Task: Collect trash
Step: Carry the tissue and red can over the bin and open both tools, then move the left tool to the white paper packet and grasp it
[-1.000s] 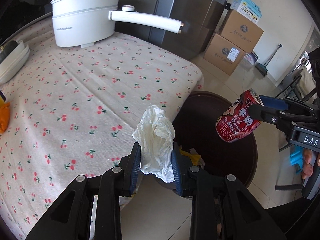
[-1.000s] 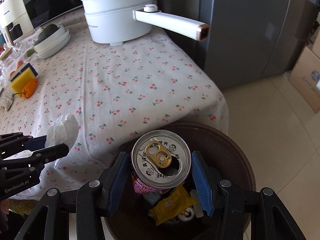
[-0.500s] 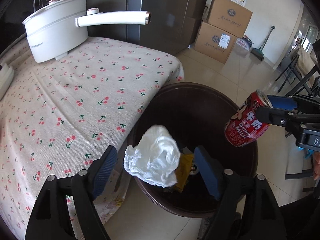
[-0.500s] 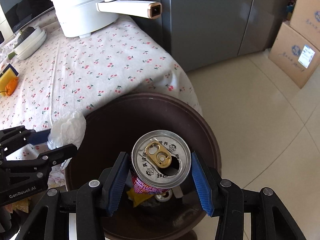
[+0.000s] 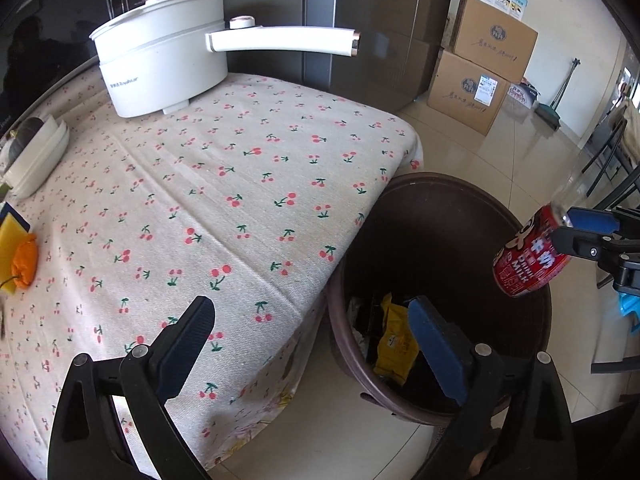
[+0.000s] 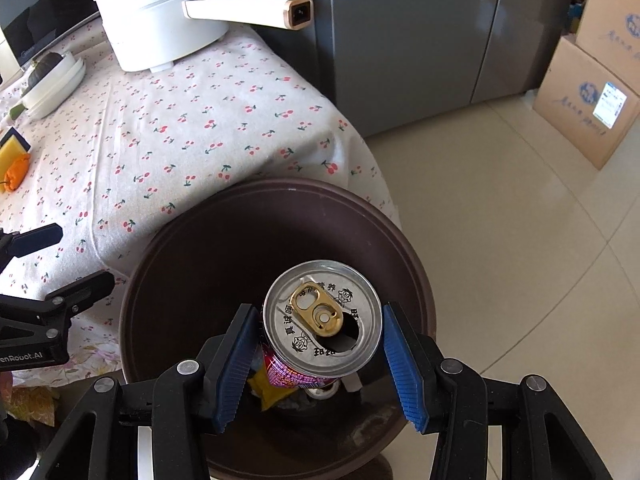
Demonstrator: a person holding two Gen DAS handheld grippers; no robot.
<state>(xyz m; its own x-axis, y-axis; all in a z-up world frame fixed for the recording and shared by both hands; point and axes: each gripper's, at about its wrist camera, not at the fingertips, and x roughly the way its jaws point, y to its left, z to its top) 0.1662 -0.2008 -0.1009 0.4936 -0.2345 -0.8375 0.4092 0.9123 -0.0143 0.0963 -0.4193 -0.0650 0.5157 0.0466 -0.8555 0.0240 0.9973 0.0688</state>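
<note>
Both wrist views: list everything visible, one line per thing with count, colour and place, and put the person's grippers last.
Round plastic trash bin: one, dark brown, on the floor at the table's corner.
Crumpled yellow wrapper: one, yellow, inside the bin.
Opened red milk drink can: one, red with silver top, above the bin.
Cherry-print tablecloth: one, cream with red cherries, over the table.
Electric pot with long handle: one, white, far end of table.
Cardboard boxes: three seen, brown, stacked by the wall.
Left gripper: one, black, jaws just opened, nothing between them.
Right gripper: one, black with blue pads, holding the can.
</note>
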